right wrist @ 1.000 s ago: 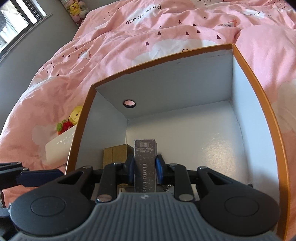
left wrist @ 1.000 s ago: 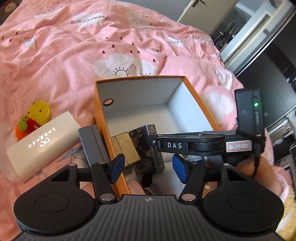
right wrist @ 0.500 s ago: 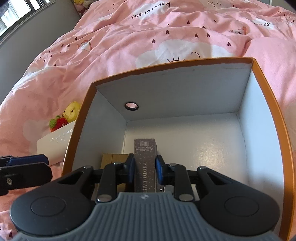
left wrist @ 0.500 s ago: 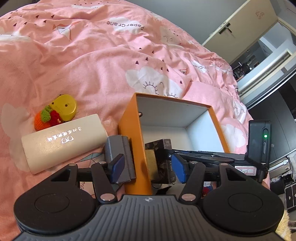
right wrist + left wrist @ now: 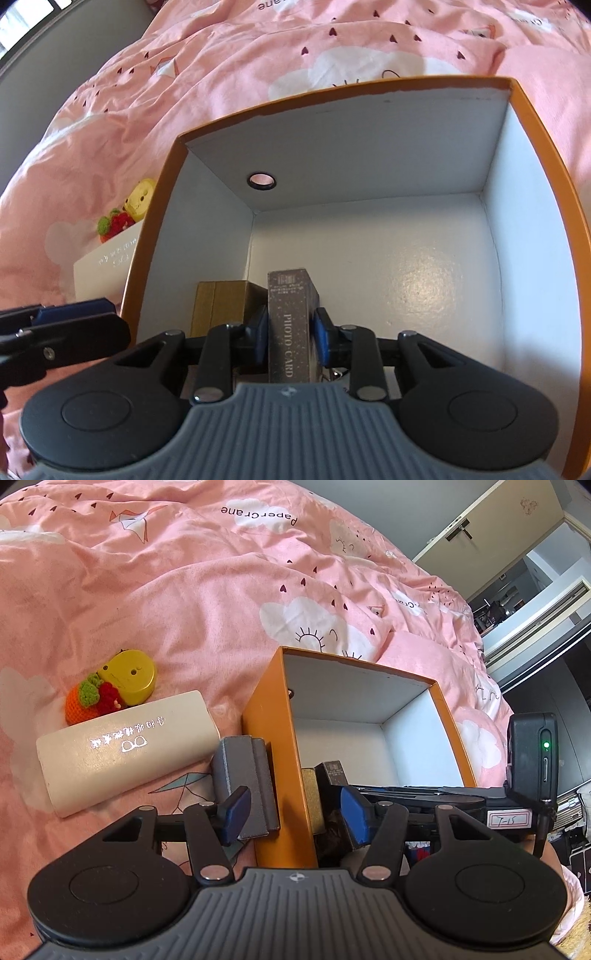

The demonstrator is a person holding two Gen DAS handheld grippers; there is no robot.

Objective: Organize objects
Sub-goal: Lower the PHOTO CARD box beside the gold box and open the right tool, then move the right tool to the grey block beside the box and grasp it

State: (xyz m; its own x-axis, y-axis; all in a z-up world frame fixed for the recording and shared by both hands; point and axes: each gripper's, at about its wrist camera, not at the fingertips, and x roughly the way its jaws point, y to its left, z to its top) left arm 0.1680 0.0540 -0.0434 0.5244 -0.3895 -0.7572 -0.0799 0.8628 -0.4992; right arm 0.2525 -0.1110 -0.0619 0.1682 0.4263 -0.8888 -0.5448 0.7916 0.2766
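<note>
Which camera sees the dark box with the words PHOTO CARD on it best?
The right wrist view. The photo card box stands between the right gripper fingers inside the orange box, lettering readable. The left wrist view shows only its top end, behind the orange wall.

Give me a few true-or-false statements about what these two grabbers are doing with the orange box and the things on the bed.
1. The right gripper grips the PHOTO CARD box. True.
2. The left gripper holds the white case. False: it is open and holds nothing.
3. The gold box sits inside the orange box. True.
4. The yellow toy lies inside the orange box. False: it lies on the blanket.
</note>
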